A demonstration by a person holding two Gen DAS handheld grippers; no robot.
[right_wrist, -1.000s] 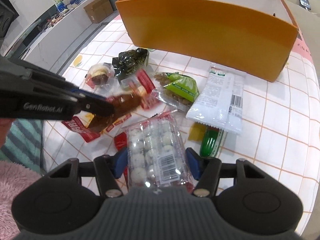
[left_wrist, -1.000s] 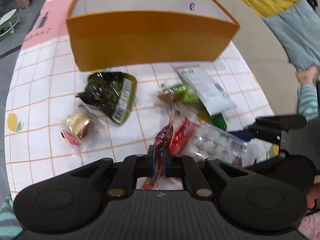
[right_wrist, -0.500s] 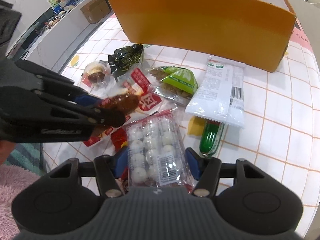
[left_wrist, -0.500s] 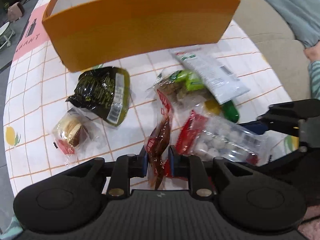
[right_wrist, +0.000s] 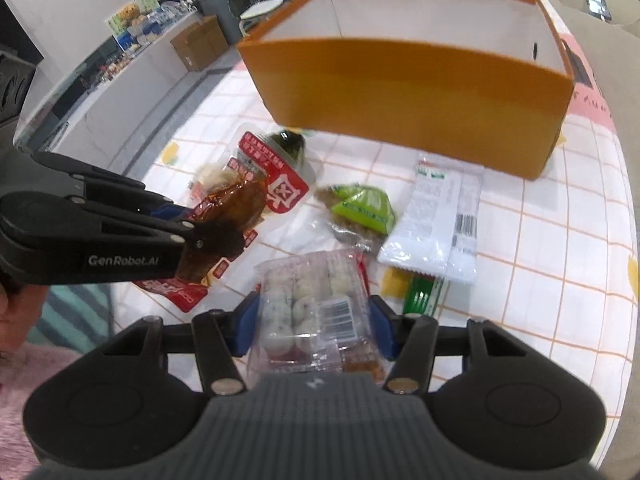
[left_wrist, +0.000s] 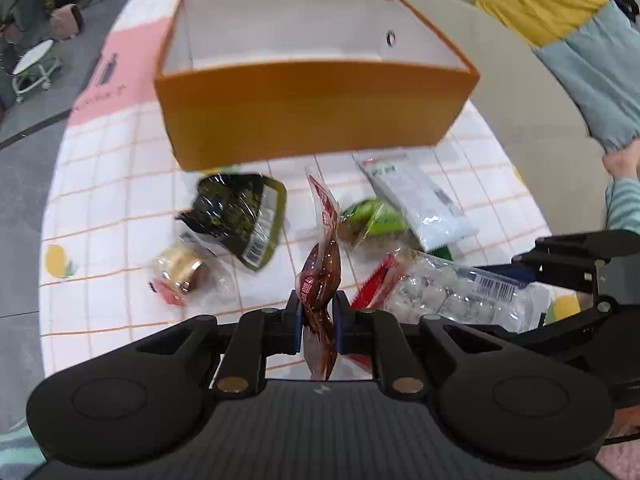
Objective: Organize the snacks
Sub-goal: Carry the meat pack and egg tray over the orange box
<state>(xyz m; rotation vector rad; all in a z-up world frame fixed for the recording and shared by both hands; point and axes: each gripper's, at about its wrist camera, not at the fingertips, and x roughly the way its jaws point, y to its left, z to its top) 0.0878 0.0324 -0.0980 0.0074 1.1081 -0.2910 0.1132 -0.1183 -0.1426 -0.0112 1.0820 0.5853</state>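
Now both tools carry a snack toward the orange box

Low in the centre of the left wrist view, the left tool is clenched on a red and brown sauce packet. The packet stands up between the two pads, its red top flopping toward the middle of the frame. It looks light, soft and slick, so it may slide or fold; the pinch sits on its thicker lower half, which seems the surer place.

In the right wrist view, the right tool grips a clear tray of white round sweets by its two long sides, low centre. The thin plastic probably flexes and could crack if squeezed hard.

At the top of both views sits the open orange box; what shows of its white inside is bare. Loose on the checked counter below it lie a dark green packet, a light green packet and a white pouch.

Compared with half a second ago, both tools sit higher and the box's open inside shows in both views.
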